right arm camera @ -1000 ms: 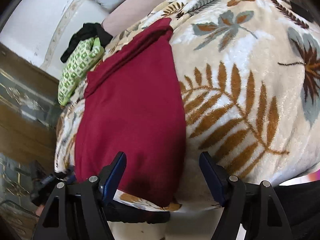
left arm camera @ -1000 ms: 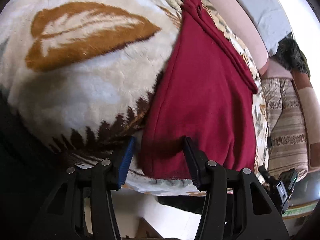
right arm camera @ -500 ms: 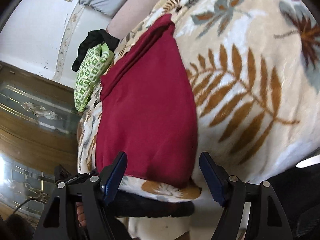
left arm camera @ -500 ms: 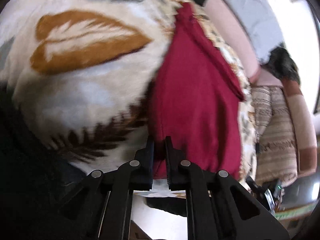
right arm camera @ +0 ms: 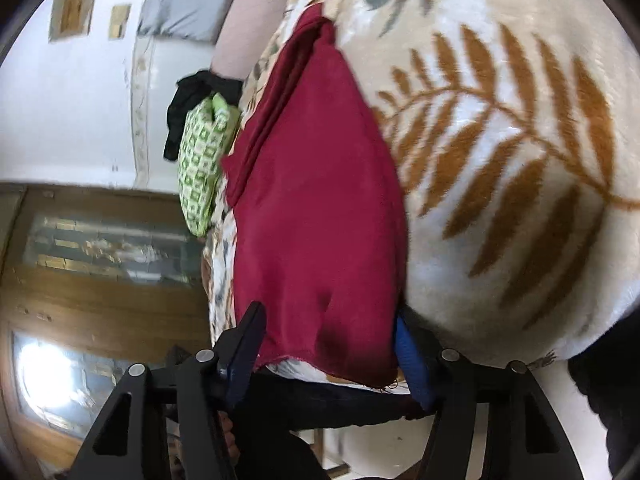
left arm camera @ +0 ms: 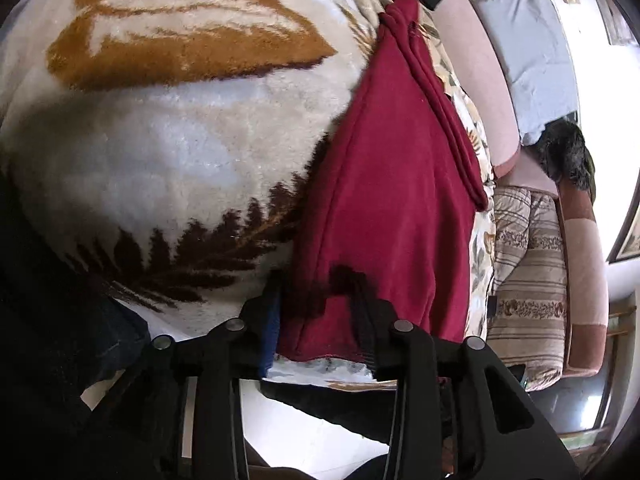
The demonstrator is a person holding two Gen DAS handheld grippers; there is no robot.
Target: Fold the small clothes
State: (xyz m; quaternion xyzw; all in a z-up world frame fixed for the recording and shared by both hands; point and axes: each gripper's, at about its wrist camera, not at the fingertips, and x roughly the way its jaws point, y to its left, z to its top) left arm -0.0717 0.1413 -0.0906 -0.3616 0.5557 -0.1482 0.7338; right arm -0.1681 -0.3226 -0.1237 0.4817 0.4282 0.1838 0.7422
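Observation:
A dark red garment [left arm camera: 400, 184] lies flat on a cream blanket with a leaf print [left arm camera: 160, 128], reaching from the near edge toward the far side. It also shows in the right wrist view [right arm camera: 320, 208]. My left gripper [left arm camera: 320, 320] is open, its two fingers either side of the garment's near left corner. My right gripper [right arm camera: 332, 348] is open, its fingers either side of the garment's near right corner. Neither gripper pinches the cloth.
A green patterned cloth [right arm camera: 204, 160] and a black cloth [right arm camera: 196, 100] lie at the blanket's far end. A sofa with a striped cover [left arm camera: 528, 272] and a grey pillow [left arm camera: 532, 48] stands beyond the bed. A wooden cabinet [right arm camera: 92, 288] is to the left.
The left gripper shut half a second ago and has opened again around the garment's corner. The right gripper moved forward, so its open fingers now straddle the other near corner.

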